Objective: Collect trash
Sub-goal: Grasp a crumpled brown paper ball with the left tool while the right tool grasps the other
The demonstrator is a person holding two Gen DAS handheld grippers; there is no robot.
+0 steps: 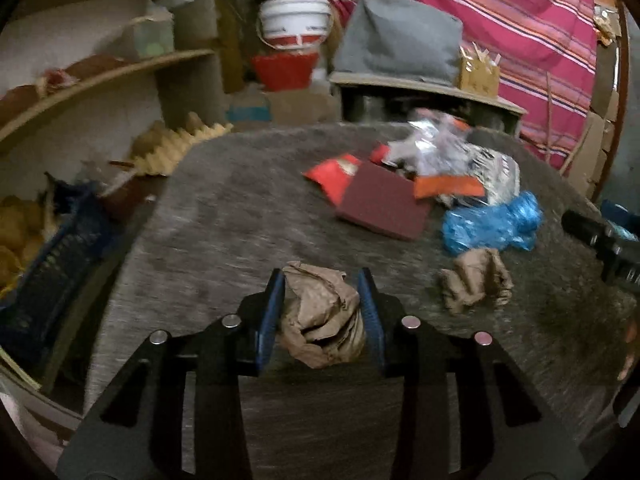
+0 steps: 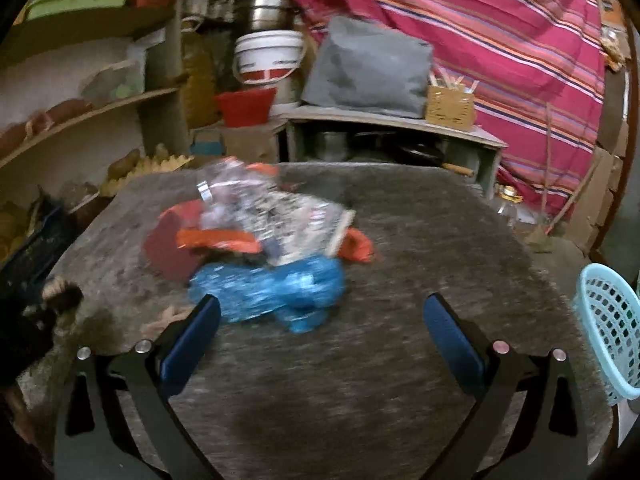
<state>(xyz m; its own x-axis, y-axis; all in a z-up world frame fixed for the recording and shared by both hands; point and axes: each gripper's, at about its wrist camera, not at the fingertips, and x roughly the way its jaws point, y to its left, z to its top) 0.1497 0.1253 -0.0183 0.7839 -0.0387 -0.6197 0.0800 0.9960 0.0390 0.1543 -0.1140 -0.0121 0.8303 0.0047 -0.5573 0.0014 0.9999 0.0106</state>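
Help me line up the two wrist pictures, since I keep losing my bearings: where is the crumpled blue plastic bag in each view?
Left wrist view: the blue plastic bag lies right of centre on the table, behind a loose ball of brown paper.
Right wrist view: the blue plastic bag lies just left of centre, ahead of the open right gripper.
Shared landmark: the white bucket at the back.

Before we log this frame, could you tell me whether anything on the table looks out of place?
Only the trash itself: a loose pile of wrappers, a crumpled blue bag and a brown paper wad lie scattered; the left hand-held gripper grips another paper wad.
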